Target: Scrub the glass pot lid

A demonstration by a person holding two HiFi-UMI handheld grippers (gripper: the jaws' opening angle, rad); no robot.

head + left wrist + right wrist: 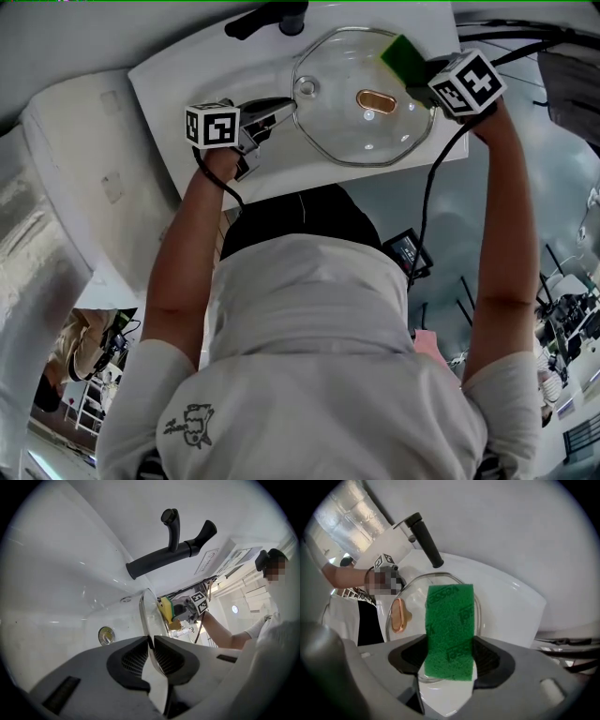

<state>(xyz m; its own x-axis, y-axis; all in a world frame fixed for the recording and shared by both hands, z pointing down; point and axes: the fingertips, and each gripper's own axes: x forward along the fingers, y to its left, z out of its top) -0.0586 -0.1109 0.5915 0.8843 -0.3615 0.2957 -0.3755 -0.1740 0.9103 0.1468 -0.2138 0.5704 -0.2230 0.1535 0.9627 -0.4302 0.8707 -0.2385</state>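
The glass pot lid (pixel 361 98), with a copper-coloured knob (pixel 376 98), is held over the white sink (pixel 187 103). My left gripper (pixel 281 112) is shut on the lid's left rim; in the left gripper view the lid (pixel 149 616) stands edge-on between the jaws. My right gripper (pixel 422 75) is shut on a green and yellow sponge (pixel 403 54) at the lid's far right edge. In the right gripper view the sponge's green face (pixel 449 630) fills the jaws, with the lid (pixel 412 606) behind it.
A black faucet (pixel 272 17) stands at the sink's far rim, also seen as faucet (pixel 173 545). The sink drain (pixel 106 635) lies left of the lid. A pale counter (pixel 84 178) runs to the left. The person's own torso fills the lower head view.
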